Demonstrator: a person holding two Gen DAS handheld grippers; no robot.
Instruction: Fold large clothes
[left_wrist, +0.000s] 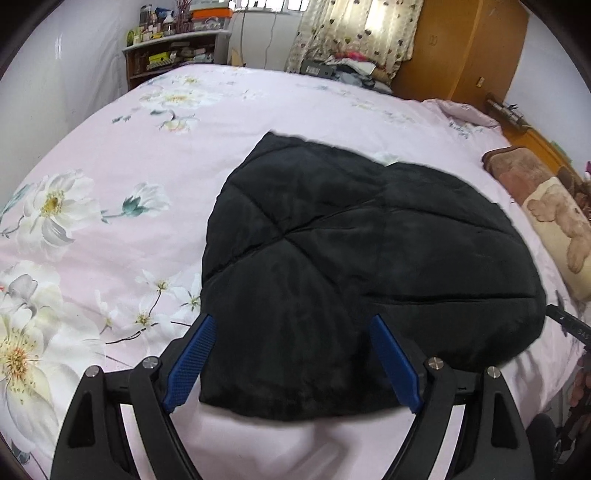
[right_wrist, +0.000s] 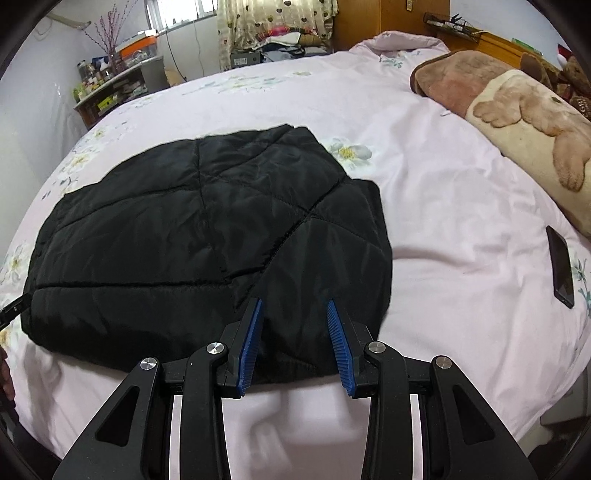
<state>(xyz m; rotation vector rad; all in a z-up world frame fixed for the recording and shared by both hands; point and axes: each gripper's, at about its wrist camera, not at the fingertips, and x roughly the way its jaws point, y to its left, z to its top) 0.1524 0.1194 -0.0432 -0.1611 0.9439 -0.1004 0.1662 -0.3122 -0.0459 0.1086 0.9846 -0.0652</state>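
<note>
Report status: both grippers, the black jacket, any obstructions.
Left gripper open wide, right gripper part open, both empty. Black jacket folded flat on bed. Phone lies off right, clear.

A folded jacket (right_wrist: 207, 236) lies on the bed (right_wrist: 443, 206). A blanket (right_wrist: 517, 122) lies along the bed's right edge, with a phone (right_wrist: 561, 266) between it and the jacket. A shelf (left_wrist: 173, 55) stands beyond the bed's far left corner.

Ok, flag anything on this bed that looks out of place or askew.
One thing: a dark phone lies loose on the pink floral bedspread, right of the folded black quilted jacket and apart from it. The jacket lies flat, and nothing looks spilled or damaged.
</note>
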